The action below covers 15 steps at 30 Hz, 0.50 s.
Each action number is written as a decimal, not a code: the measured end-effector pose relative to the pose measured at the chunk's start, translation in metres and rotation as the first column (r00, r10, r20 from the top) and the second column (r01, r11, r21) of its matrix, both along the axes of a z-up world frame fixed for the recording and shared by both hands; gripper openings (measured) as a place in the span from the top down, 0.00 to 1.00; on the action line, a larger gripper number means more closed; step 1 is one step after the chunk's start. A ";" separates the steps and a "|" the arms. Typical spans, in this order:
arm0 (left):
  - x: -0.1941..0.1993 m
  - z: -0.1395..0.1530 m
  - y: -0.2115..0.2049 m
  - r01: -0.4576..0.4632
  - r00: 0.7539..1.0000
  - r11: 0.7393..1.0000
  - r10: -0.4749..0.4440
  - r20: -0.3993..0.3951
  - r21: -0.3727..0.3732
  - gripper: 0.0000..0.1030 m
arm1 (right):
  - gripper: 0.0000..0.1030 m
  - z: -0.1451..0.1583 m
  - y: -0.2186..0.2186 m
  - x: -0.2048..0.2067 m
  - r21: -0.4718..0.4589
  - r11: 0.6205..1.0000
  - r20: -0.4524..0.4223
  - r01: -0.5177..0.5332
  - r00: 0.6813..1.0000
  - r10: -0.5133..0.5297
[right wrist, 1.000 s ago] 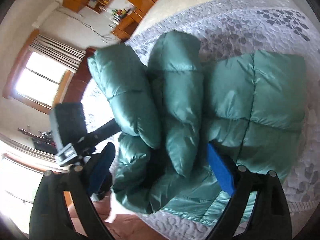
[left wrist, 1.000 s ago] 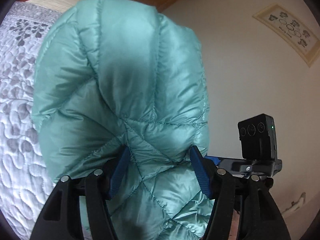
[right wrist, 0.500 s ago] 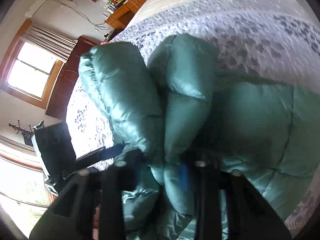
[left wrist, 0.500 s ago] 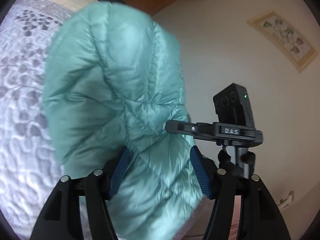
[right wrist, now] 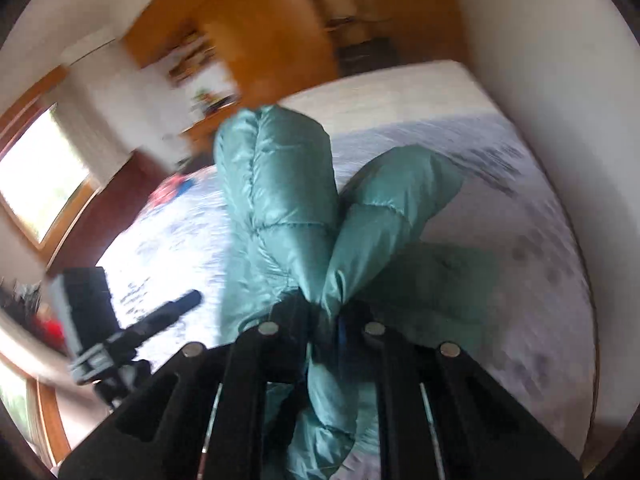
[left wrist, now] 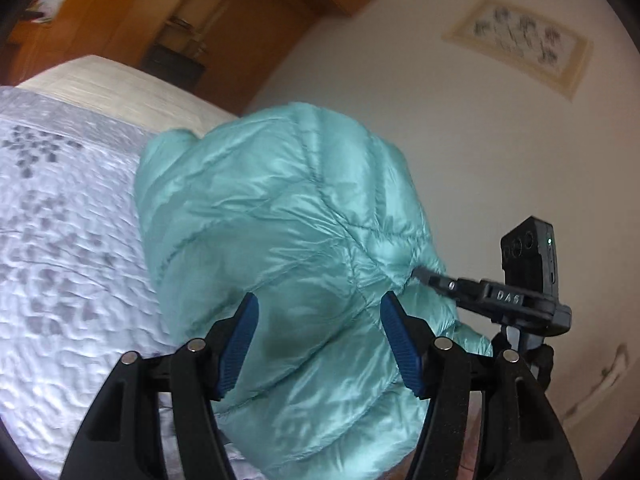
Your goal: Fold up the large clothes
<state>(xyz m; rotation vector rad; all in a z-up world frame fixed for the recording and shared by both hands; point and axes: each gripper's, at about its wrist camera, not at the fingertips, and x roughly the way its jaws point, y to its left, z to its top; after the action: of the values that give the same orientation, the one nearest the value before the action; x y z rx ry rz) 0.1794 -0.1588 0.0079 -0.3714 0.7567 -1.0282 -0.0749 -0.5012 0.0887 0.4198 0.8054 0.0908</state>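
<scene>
A teal quilted puffer jacket lies bunched on the bed. In the left wrist view its puffy bulk fills the middle, and my left gripper stands open with the blue pads either side of the fabric, not pinching it. In the right wrist view my right gripper is shut on a pinched fold of the jacket, with two padded sections rising beyond the fingers. The view is motion-blurred.
The bed carries a white quilt with grey leaf print. A white wall with a framed picture is on the right. Wooden furniture and a window lie beyond the bed. A black camera on a mount is close.
My right gripper went from open to shut on a jacket fold and lifted it. The jacket in the left wrist view dropped lower and away; the left jaws stayed open.
</scene>
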 end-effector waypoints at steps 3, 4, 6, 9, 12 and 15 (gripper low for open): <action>0.007 -0.025 -0.028 0.019 0.999 0.996 -0.014 -0.050 0.087 0.39 | 0.90 -0.048 -0.026 -0.006 0.064 0.996 -0.108 0.055 0.993 -0.048; 0.006 -0.030 -0.033 0.017 0.998 0.994 -0.012 -0.058 0.103 0.39 | 0.90 -0.063 -0.032 -0.007 0.084 0.994 -0.141 0.069 0.988 -0.057; 0.010 -0.047 -0.038 0.008 0.997 0.987 0.003 -0.073 0.159 0.40 | 0.88 -0.095 -0.039 -0.006 0.105 0.991 -0.191 0.084 0.980 -0.063; 0.012 -0.063 -0.049 0.020 0.995 0.978 0.000 -0.096 0.207 0.40 | 0.85 -0.126 -0.041 -0.003 0.136 0.988 -0.206 0.080 0.977 -0.051; 0.014 -0.076 -0.052 0.014 0.996 0.967 0.007 -0.085 0.254 0.40 | 0.84 -0.143 -0.044 0.000 0.156 0.985 -0.207 0.076 0.977 -0.043; 0.013 -0.081 -0.057 0.006 0.998 0.958 0.014 -0.067 0.286 0.41 | 0.83 -0.148 -0.043 0.011 0.155 0.985 -0.219 0.074 0.975 -0.038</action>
<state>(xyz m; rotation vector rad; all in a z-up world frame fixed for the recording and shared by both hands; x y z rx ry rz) 0.1925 -0.2162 -0.0732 -0.1585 0.9527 -0.8894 -0.0639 -0.5438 -0.0591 0.6137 1.0029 0.0588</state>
